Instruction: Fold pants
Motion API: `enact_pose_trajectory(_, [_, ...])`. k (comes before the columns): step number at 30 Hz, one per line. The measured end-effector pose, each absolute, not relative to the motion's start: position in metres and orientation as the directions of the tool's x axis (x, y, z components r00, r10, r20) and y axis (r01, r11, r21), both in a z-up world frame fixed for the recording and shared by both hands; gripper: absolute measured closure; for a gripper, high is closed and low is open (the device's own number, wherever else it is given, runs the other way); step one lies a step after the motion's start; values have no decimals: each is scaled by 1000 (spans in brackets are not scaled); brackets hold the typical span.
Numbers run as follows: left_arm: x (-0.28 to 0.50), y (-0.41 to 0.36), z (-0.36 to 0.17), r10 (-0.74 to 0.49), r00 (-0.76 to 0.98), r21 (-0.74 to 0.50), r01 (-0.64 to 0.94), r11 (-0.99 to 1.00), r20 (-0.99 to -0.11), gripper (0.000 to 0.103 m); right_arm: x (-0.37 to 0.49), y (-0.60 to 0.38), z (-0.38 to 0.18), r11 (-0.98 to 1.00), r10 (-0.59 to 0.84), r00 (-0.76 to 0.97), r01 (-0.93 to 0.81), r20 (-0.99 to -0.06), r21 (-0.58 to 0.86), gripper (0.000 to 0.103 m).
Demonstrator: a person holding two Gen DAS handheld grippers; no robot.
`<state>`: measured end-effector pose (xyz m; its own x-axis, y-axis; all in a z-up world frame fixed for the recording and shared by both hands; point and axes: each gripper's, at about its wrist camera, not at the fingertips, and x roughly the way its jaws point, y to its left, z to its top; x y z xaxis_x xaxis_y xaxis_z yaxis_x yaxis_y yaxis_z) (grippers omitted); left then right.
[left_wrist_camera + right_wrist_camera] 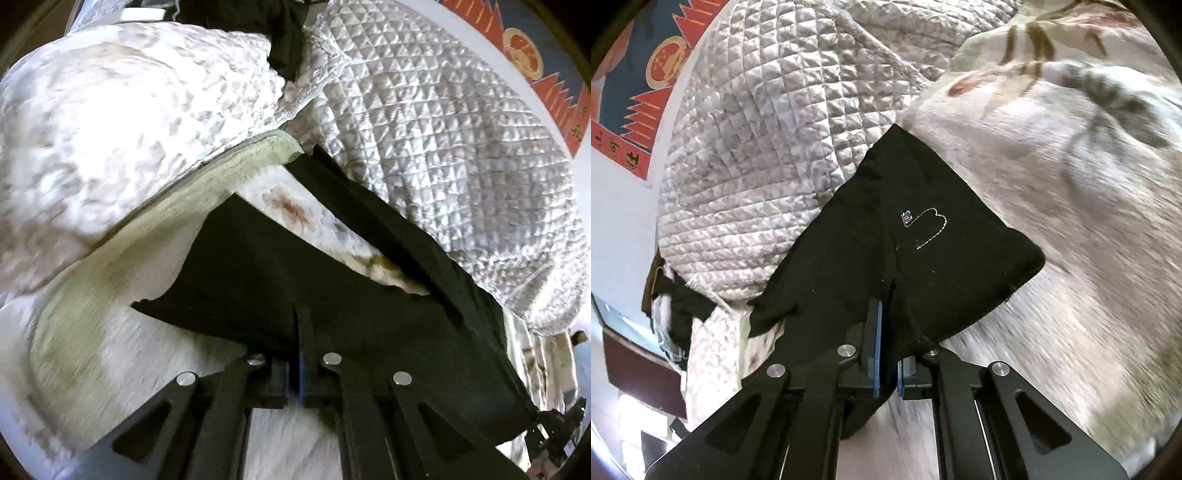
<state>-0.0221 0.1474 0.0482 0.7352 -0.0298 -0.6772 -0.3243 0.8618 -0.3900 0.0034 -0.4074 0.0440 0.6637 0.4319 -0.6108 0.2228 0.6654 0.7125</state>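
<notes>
So both clamped tight: left gripper (300,325) pinching black fabric pants (258,258), right gripper (888,321) pinching same pants, above fuzzy white floral blanket (1071,258).

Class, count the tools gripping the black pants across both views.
2. The left tool pinches the black pants at an edge; the right tool pinches them near the white stitching. None appears hidden.

- Pants (258,266): black, soft fabric, lifted off the bedding at one edge.
- Left wrist view: the cloth spans wide and taut, a band of it running down to the right; pale bedding shows through a gap.
- Right wrist view: pants (923,236) bunched to a peak, small white stitched mark on the face, a corner hanging right.
</notes>
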Motion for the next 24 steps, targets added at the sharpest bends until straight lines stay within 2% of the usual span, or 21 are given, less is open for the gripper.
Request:
enact_pose_trajectory(3, [-53, 145, 47, -39, 733, -395, -320, 861, -680, 99, -27, -417, 49, 687, 406, 652, 244, -641, 684, 102])
enact_pose_trajectory(8, [-79, 138, 25, -38, 689, -368, -339, 866, -723, 99, -53, -428, 32, 695, 383, 614, 302, -691, 653, 102])
enact_pose_trajectory(12, [-78, 143, 11, -60, 668, -394, -362, 845, -742, 98, -50, -425, 10, 664, 417, 590, 321, -691, 675, 101])
enact_pose_trajectory(13, [-77, 144, 12, -65, 672, -402, -361, 841, -738, 93, -50, -425, 10, 660, 422, 591, 320, -688, 680, 99])
enact_pose_trajectory(14, [-79, 146, 13, -58, 676, -402, -365, 840, -734, 93, -51, -426, 9, 650, 424, 593, 327, -684, 686, 99])
enact_pose_trajectory(15, [-81, 148, 14, -53, 683, -407, -369, 835, -729, 93, -52, -427, 10, 643, 426, 597, 329, -680, 692, 96])
enact_pose_trajectory(19, [-84, 163, 15, -35, 706, -444, -405, 799, -708, 76, -59, -427, 18, 616, 444, 627, 305, -640, 726, 74])
enact_pose_trajectory(22, [-84, 175, 14, -13, 721, -462, -430, 776, -693, 65, -60, -425, 23, 616, 441, 652, 280, -617, 736, 68])
enact_pose_trajectory(24, [-79, 182, 9, 3, 711, -456, -454, 765, -704, 65, -56, -424, 20, 621, 425, 643, 305, -637, 722, 68])
